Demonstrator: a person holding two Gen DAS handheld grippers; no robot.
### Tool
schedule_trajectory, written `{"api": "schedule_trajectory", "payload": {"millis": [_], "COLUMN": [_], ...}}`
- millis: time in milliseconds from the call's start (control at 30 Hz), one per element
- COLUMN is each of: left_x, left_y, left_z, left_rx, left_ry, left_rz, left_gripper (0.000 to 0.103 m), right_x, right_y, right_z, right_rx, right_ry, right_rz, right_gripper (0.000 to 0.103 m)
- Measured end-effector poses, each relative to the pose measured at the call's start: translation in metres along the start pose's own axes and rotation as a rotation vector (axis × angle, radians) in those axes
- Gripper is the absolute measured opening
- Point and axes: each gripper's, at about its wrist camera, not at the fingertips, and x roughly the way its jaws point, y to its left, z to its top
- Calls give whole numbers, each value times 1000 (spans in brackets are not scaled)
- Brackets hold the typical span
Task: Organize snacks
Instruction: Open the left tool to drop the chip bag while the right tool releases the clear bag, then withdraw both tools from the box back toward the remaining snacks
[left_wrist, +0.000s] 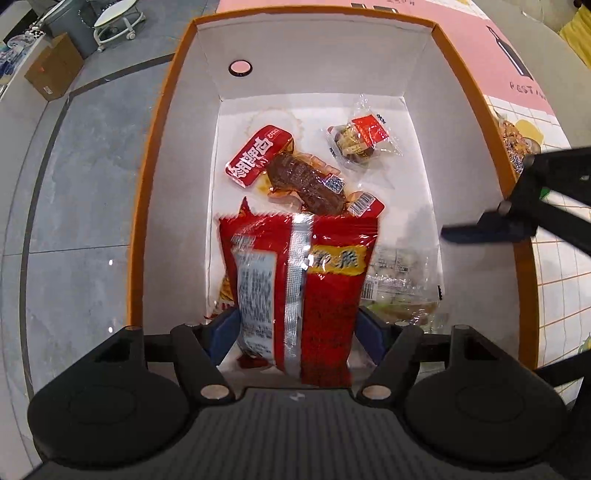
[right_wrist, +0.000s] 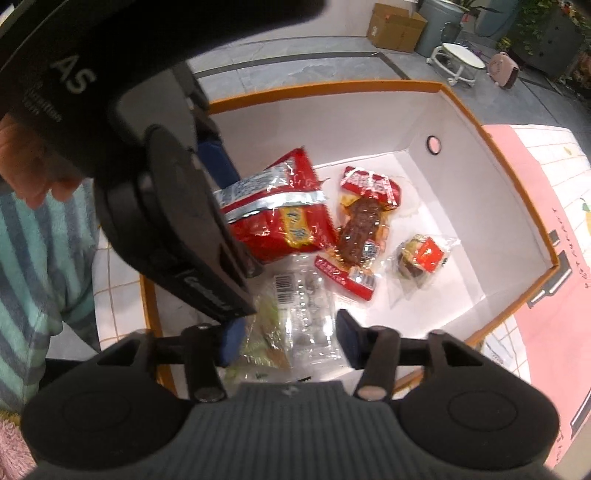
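Note:
An orange-rimmed box (left_wrist: 166, 122) with white inside holds the snacks. My left gripper (left_wrist: 299, 332) sits low in the box with its jaws wide around a red snack bag (left_wrist: 299, 280), which also shows in the right wrist view (right_wrist: 280, 218); the fingers (left_wrist: 221, 336) stand beside the bag and look apart from it. Beyond lie a dried-meat pack (left_wrist: 295, 173) and a small clear-wrapped snack (left_wrist: 360, 138). My right gripper (right_wrist: 286, 341) is open over a clear-wrapped pack (right_wrist: 299, 314) near the box's near wall. The left gripper body hides part of the right wrist view.
The box (right_wrist: 517, 192) stands on a pink and tiled tablecloth (left_wrist: 554, 258). Grey tiled floor (left_wrist: 74, 203) lies beyond, with a cardboard box (left_wrist: 51, 66) and a white stool (right_wrist: 458, 62). The person's striped sleeve (right_wrist: 40, 251) is at the left.

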Motion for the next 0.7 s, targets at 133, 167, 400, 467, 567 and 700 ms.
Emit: {"api": "schedule_trajectory", "payload": {"millis": [133, 167, 400, 467, 567, 700], "left_x": [-14, -18, -52, -61, -76, -91], "left_y": [-1, -1, -9, -15, -28, -51], "left_z": [-3, -3, -10, -13, -18, -23], "left_rx": [-5, -8, -32, -33, -25, 12], "left_ry": [-52, -68, -206, -255, -331, -427], "left_rz": [-3, -3, 0, -2, -12, -14], "left_gripper": [82, 82, 81, 81, 81, 82], "right_x": [-10, -14, -49, -62, -78, -93], "right_y": [-2, -3, -11, -14, -21, -23], "right_z": [-2, -3, -19, -30, -51, -82], "right_rx": [27, 36, 132, 177, 257, 341], "right_ry": [-34, -48, -186, -246, -319, -399], "right_rz": [-24, -30, -90, -120, -145, -210], "right_gripper": [63, 64, 72, 74, 74, 77]}}
